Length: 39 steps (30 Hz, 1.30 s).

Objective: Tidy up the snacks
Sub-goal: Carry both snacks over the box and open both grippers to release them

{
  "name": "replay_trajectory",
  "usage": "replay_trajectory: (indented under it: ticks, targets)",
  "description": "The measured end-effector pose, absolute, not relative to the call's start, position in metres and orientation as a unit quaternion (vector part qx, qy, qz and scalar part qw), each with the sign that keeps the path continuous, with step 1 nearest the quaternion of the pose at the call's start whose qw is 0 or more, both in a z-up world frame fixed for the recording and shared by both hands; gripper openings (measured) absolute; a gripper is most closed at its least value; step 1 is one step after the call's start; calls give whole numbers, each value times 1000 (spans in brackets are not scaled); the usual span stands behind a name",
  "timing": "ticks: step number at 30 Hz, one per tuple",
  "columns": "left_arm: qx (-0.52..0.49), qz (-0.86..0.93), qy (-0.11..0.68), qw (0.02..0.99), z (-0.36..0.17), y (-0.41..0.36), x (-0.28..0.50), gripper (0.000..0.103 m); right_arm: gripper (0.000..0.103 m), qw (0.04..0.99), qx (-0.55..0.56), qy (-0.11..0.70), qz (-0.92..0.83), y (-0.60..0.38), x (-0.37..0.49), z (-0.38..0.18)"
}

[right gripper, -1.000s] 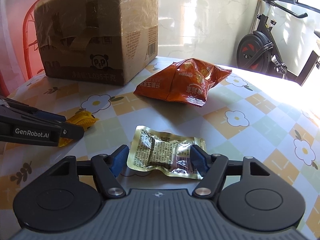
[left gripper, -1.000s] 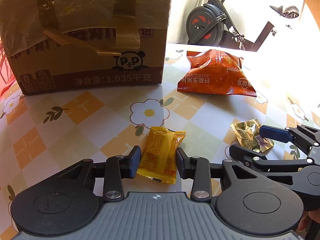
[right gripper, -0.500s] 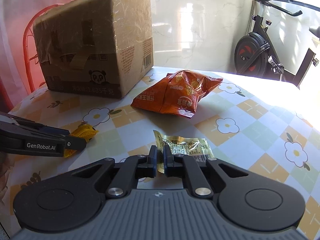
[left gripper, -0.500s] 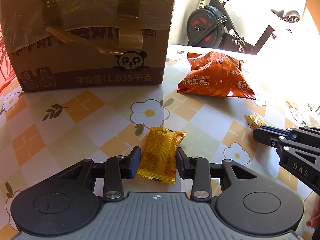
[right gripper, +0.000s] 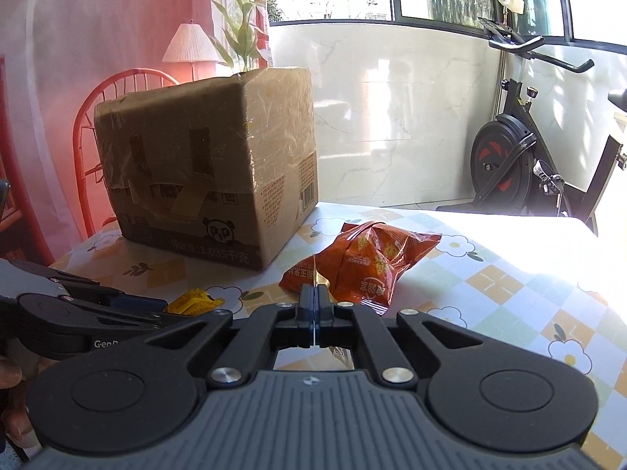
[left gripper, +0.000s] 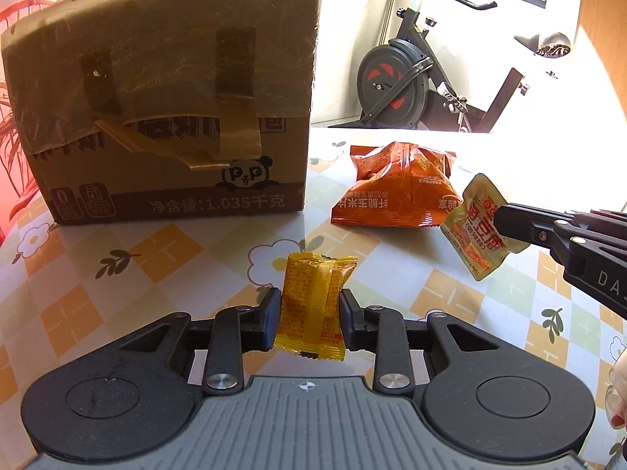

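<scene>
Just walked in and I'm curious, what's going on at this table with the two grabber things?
A person is sorting snacks with a gripper in each hand. The left gripper is clamped on a yellow snack packet. The right gripper is shut on a gold foil pouch held above the table. An orange chip bag lies beside a taped cardboard box.

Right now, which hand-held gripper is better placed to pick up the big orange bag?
Neither is free. The right hand-held gripper holding the gold packet hangs beside the orange bag; the left clamps the yellow packet, farther back.
</scene>
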<state>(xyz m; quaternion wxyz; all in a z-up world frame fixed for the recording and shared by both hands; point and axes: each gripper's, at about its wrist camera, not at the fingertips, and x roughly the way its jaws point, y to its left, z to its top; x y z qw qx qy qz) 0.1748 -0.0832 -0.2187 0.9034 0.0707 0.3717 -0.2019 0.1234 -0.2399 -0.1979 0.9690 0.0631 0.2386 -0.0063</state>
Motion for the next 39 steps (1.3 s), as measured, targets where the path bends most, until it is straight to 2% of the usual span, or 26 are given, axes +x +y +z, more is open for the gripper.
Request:
replay_trajectory:
  ticks: [7,18,23,32,39]
  targets:
    - [97,-203,334,915,-182,-97,181,33,0,976,68,206,-10,-248,123,-173]
    - [97,-205,285,931,-135,-103,191,33,0,987,40,153,-4,-248,128,-132]
    - [84,-209,258,940,-98,-94,202,33,0,992,32,122,6,-248,142,-103]
    - [76,-186,211,956,-18,-60,250,33,0,996,32,60,55,-231,202,-39]
    - [80,-145,219,961,-8,-39,305,33,0,994,6,60,89,-200,272,-23]
